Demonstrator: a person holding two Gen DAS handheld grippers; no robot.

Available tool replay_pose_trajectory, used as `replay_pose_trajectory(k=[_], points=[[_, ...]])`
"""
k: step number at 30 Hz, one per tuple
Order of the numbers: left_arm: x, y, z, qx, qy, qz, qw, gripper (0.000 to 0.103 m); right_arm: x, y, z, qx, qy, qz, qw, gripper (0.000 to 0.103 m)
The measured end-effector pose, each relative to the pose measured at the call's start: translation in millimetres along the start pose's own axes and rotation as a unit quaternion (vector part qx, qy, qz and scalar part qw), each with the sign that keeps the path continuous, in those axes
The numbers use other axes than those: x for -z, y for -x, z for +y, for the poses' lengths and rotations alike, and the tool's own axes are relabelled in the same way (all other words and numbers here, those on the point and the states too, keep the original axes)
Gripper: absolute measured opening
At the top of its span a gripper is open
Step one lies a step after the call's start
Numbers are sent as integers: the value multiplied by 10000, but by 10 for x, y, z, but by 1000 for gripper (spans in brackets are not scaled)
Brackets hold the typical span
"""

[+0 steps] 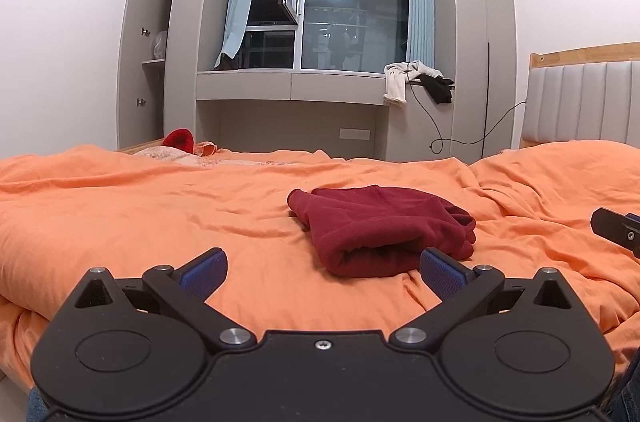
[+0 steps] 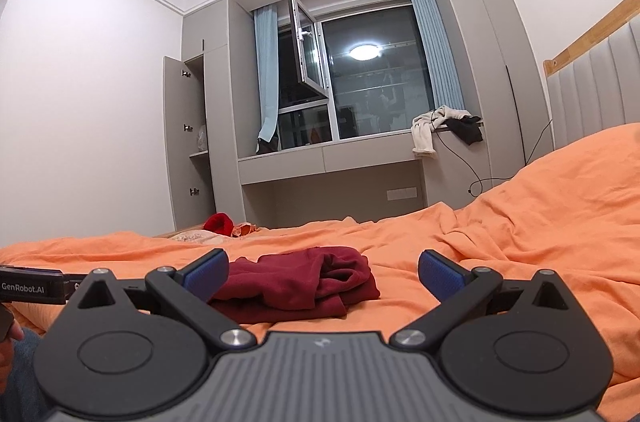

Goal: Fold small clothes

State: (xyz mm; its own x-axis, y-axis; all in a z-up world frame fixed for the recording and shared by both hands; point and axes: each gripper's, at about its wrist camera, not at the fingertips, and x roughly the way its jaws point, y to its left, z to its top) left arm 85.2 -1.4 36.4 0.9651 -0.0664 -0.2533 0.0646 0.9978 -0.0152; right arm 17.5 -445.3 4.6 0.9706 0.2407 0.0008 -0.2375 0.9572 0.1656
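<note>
A dark red garment (image 1: 376,228) lies folded in a thick bundle on the orange bedcover (image 1: 140,214). It also shows in the right wrist view (image 2: 304,282). My left gripper (image 1: 322,268) is open and empty, just short of the bundle's near edge. My right gripper (image 2: 322,268) is open and empty, a little to the right of the bundle and short of it. Part of the right gripper (image 1: 618,224) shows at the right edge of the left wrist view. Part of the left gripper (image 2: 32,286) shows at the left edge of the right wrist view.
A bright red item (image 1: 179,139) and pale cloth lie at the bed's far edge. A padded headboard (image 1: 580,102) stands at the right. Grey wardrobes with an open door (image 1: 140,50) and a window ledge with draped clothes (image 1: 416,78) stand beyond the bed.
</note>
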Motion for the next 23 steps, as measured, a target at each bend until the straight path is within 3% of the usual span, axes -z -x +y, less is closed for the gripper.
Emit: replay_pose_trajectory(k=[11, 23], points=[[36, -105, -11, 149, 14, 286, 9995, 103, 6, -9, -3, -7, 42, 74, 10000, 103], [63, -126, -7, 166, 14, 331, 9993, 103, 20, -29, -3, -18, 45, 98, 9999, 103]])
